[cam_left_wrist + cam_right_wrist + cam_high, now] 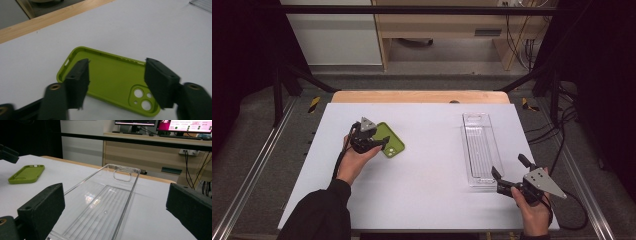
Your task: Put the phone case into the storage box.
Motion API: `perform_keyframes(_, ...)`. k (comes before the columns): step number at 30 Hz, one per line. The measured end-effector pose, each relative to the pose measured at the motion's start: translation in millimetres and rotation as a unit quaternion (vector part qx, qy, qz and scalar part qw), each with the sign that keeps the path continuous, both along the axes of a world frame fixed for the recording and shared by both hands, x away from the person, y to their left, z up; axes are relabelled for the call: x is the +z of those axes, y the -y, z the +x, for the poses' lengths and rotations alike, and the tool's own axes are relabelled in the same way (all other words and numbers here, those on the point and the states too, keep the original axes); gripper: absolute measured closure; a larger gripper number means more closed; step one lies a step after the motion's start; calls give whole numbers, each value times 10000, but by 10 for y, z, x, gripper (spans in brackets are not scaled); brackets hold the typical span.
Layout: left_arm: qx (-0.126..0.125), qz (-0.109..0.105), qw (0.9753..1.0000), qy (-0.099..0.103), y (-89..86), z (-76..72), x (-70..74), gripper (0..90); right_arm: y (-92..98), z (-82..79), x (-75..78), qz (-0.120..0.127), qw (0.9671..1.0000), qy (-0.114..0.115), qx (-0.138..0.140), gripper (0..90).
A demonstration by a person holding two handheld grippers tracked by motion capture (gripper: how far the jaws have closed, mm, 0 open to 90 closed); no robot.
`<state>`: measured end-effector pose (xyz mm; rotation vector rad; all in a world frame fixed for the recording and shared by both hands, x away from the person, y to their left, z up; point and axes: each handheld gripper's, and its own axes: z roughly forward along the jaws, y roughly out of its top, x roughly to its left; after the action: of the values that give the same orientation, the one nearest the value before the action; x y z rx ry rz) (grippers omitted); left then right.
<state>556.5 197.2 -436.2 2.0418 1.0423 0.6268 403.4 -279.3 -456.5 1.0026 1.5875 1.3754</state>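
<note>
- Green case [389, 139] lying hollow side up on the desk [422, 165], well left of the clear tray [479, 150].
- Left tongs [116, 83] wide open, astride the case, gripping nothing.
- Right tongs [508, 174] wide open too, empty, at the tray's near end.
- Likely light, soft, bendy; best pinched across the long rims, away from the camera cutout.

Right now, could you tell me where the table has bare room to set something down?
The widest bare patch lies between the green phone case and the clear tray, running to the near edge. The far strip is also bare. It is crowded at the case, under the open left gripper, and at the tray's near end by the right gripper.
</note>
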Motion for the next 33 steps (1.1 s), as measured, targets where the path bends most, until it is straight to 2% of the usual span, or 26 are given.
perform_keyframes(3,-64,106,9999,-50,37,-13,-21,583,-6,-2,-2,-29,10000,-16,0,25)
perform_keyframes(5,-116,209,9996,-152,71,-23,-41,656,-4,-2,0,-32,10000,-14,-6,26)
perform_keyframes(8,-253,517,9980,-261,124,-45,-62,745,1,3,3,0,10000,-15,-27,27)
perform_keyframes(10,-348,575,9970,-391,143,-56,-71,802,5,6,7,25,10000,-5,-28,28)
perform_keyframes(14,-449,673,9954,-504,186,-56,-90,889,11,12,-8,6,10000,-40,-16,30)
perform_keyframes(18,-480,746,9945,-558,234,-35,-130,898,24,5,-12,6,10000,-36,-27,31)
perform_keyframes(21,-566,687,9941,-616,272,-14,-169,898,37,1,-9,24,10000,-19,-37,31)
perform_keyframes(25,-635,798,9926,-659,350,-25,-208,899,42,7,-13,11,10000,-42,-36,32)
perform_keyframes(33,-739,856,9900,-844,413,-3,-290,899,53,3,-9,42,10000,-34,-50,32)
